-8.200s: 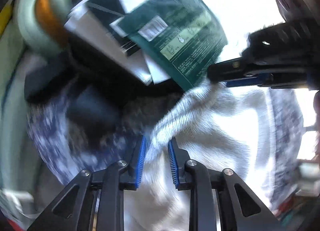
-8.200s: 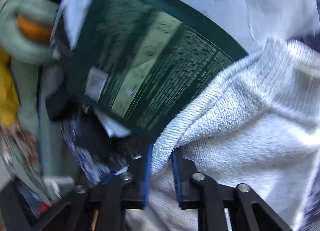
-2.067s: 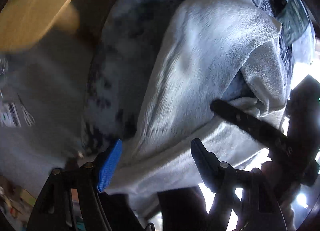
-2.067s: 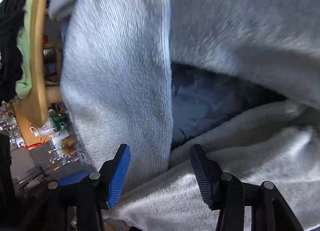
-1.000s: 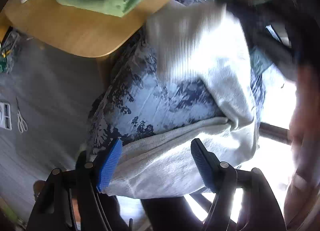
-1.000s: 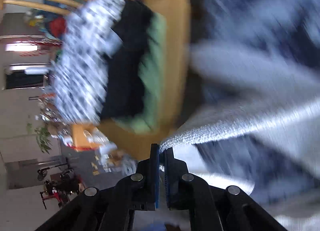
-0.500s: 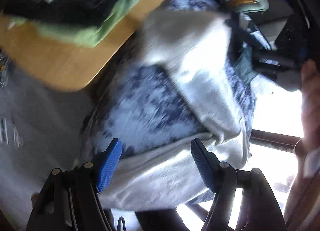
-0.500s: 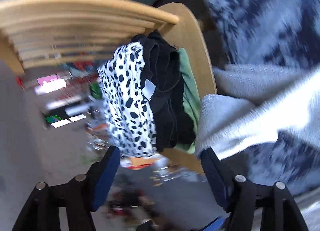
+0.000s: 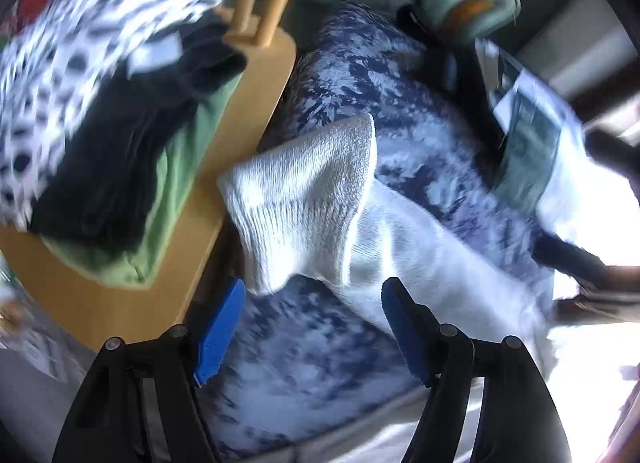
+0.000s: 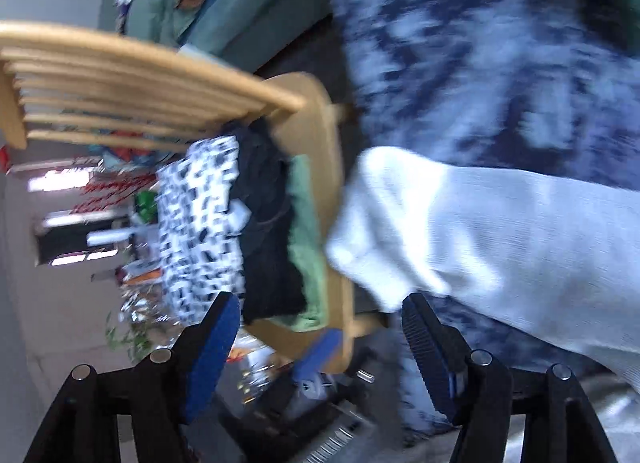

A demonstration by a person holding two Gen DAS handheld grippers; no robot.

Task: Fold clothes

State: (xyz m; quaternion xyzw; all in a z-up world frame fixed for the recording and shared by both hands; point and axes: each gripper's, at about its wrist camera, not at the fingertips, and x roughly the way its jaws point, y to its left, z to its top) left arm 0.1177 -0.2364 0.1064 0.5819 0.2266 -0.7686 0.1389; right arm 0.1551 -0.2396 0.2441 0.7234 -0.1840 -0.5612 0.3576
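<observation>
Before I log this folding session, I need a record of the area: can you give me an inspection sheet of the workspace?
Surface: blue-and-white patterned cover, soft and rumpled, beside a wooden chair.
Job's things: white knit garment spread across the cover, its ribbed end reaching the chair's edge; neither gripper holds it.
Clutter: stack on the chair seat, green cloth at the bottom, black garment, spotted black-and-white cloth on top; dark green printed packet on the cover's far side.
Grippers: left gripper open and empty; right gripper open and empty, its fingers just spread.
Cables: nothing seen.
Surroundings: teal sofa; cluttered floor, blurred.
</observation>
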